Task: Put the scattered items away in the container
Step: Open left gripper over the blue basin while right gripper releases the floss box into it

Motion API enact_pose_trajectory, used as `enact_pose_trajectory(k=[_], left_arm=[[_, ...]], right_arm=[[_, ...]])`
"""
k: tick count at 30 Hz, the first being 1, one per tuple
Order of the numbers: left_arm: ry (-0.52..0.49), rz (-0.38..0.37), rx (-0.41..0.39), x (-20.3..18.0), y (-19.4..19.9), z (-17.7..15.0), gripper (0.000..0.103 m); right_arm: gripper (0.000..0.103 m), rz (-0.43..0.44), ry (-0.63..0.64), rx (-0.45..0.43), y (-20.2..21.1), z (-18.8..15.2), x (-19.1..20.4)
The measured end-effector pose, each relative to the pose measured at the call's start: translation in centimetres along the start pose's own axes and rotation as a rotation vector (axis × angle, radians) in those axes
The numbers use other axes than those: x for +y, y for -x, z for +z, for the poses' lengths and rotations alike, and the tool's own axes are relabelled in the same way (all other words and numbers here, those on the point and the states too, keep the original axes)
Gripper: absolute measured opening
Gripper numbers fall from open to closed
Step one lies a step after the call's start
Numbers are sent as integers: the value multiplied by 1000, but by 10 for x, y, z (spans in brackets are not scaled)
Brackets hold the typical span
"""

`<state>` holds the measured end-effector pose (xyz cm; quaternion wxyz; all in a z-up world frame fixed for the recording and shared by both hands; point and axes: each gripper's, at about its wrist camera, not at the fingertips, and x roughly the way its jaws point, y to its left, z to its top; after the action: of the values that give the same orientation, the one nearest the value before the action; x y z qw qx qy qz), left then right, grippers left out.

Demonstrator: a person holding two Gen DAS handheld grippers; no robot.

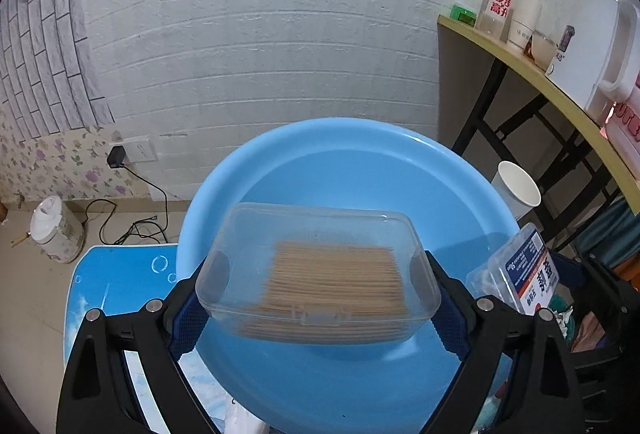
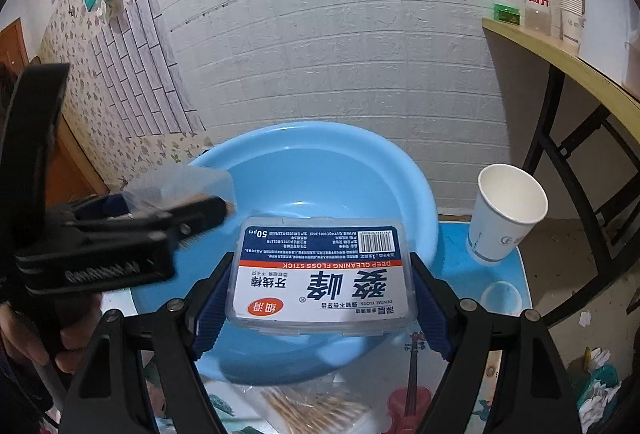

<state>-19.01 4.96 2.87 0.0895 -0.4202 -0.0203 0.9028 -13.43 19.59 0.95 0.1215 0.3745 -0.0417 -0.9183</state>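
Holding both boxes above the blue basin (image 1: 280, 170), ready to drop in: toothpick box (image 1: 320, 274) clamped by the left hand-held gripper (image 1: 320, 298) over the basin's middle, floss box (image 2: 322, 276) clamped by the right hand-held gripper (image 2: 320, 298) over its near rim. Both point forward, roughly level. Paper cup (image 2: 506, 212) stands right of the basin.

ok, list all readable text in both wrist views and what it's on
"DEEP CLEANING FLOSS STICK", "DENTAL FLOSS", "50 pcs": floss box label, upside down, in the right gripper.
"步步高升": clear bottle on the side table.
Floss box fine print, paper cup logo: too small.
Toothpick box in the left gripper: none.
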Motion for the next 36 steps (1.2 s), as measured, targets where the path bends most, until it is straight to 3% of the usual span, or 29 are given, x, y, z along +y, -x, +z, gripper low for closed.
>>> enact_pose_trajectory(k=[13, 33, 36], left_arm=[[-40, 41, -70, 3, 24, 4, 102], [6, 62, -83, 37, 41, -15, 103], [9, 60, -80, 40, 43, -17, 103]], right_arm=[[82, 5, 25, 8, -5, 2, 10], [82, 25, 38, 48, -28, 10, 28], [86, 8, 49, 62, -32, 11, 32]])
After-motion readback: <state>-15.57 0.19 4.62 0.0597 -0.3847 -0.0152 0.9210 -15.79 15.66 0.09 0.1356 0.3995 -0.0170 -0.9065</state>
